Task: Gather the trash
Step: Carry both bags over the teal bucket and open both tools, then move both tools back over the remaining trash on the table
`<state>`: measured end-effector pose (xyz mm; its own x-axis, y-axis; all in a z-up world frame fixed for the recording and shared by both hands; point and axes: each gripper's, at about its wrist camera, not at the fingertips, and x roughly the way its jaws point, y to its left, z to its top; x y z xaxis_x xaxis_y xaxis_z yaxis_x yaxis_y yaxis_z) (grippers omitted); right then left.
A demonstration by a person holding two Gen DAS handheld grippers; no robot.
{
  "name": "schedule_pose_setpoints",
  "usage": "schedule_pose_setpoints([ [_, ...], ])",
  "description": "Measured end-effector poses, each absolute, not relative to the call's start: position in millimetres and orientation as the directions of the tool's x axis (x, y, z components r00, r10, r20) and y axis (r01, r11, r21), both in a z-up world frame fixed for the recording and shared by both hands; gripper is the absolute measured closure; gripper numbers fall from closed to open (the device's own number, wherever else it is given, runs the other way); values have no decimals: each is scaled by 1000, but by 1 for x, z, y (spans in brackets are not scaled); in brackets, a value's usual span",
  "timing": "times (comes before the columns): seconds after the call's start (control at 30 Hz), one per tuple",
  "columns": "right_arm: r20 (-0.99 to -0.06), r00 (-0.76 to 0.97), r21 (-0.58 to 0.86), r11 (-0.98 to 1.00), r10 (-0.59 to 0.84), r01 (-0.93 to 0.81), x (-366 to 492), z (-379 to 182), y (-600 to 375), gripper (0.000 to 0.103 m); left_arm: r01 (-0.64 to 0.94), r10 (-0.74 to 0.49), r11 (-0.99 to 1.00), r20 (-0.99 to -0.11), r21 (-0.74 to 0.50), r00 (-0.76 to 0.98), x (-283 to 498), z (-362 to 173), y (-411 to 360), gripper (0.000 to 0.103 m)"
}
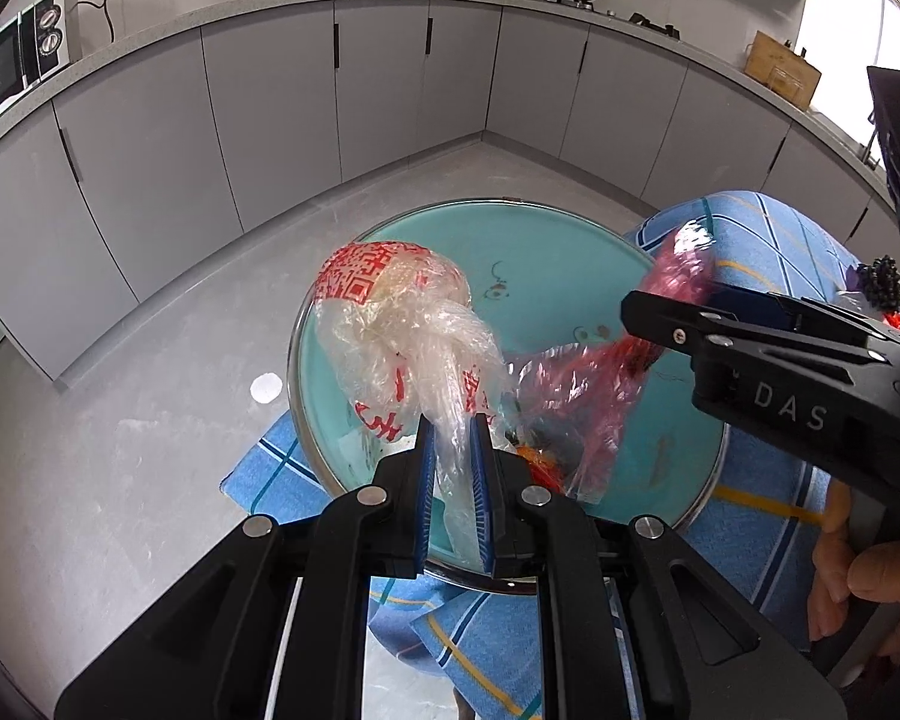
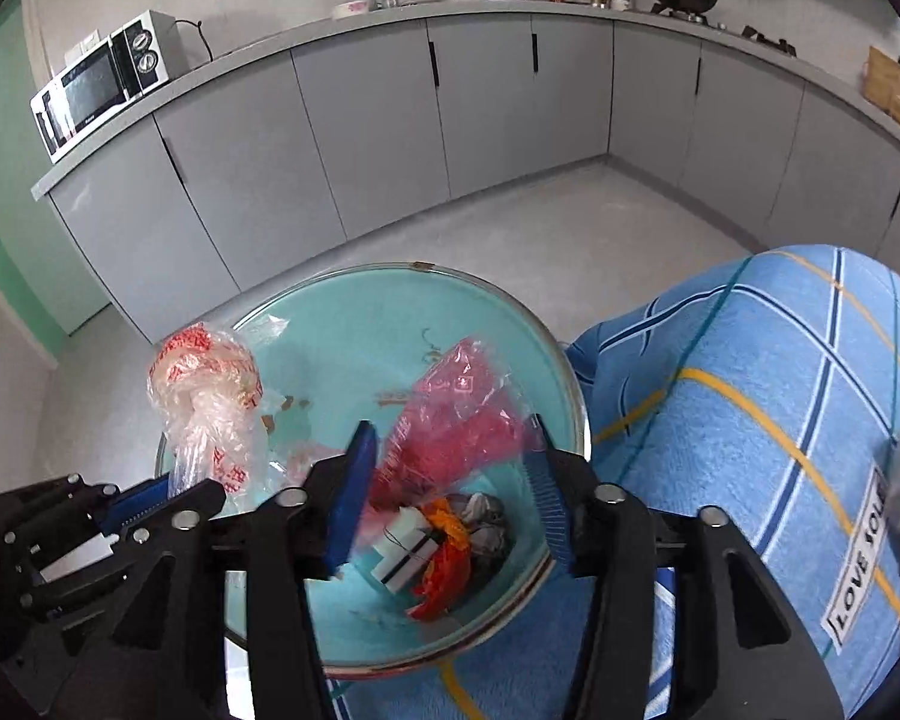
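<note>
My left gripper [image 1: 453, 450] is shut on the twisted neck of a clear plastic bag with red print [image 1: 390, 306] and holds it above the round teal glass table [image 1: 570, 240]. The bag also shows in the right wrist view [image 2: 210, 396]. A red see-through bag [image 2: 456, 414] with orange and white scraps [image 2: 444, 546] inside hangs between the wide-open fingers of my right gripper [image 2: 450, 492]. Whether a pad touches the red bag I cannot tell. In the left wrist view the right gripper [image 1: 666, 306] sits at the red bag's [image 1: 582, 384] top edge.
A blue checked cloth [image 2: 750, 420] covers furniture to the right of the table and hangs under it. Grey kitchen cabinets [image 1: 270, 120] run along the back, with a microwave [image 2: 102, 84] on the counter. The grey floor [image 1: 150, 390] lies to the left.
</note>
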<state>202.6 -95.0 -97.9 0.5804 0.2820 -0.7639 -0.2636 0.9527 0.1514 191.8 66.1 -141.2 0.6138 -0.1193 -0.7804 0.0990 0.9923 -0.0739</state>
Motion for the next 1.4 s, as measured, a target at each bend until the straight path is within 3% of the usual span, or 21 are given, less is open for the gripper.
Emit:
schedule_pose_setpoints([
  [0.23,-727,613,220,951,309,-218,203,-87,-108,40,81,-101,995,-783,-65,614,191,-142,69,87],
  [0.33,-706,635,248,949,314,-193,196,-81,-118,40,73,-88,996,-782,-55,617,190,-141,67,72],
  [0.4,-690,653,261,949,312,-178,189,-76,-122,40,60,-70,997,-777,-41,625,189,-140,66,52],
  [0.57,-649,701,273,950,296,-148,170,-63,-134,31,37,-24,999,-762,0,647,185,-131,61,34],
  [0.9,-622,738,290,953,262,-93,144,-51,-162,27,-3,32,999,-734,41,678,176,-110,46,11],
  [1.4,-607,775,323,946,176,38,101,-46,-225,27,53,16,996,-718,73,695,161,-92,7,6],
])
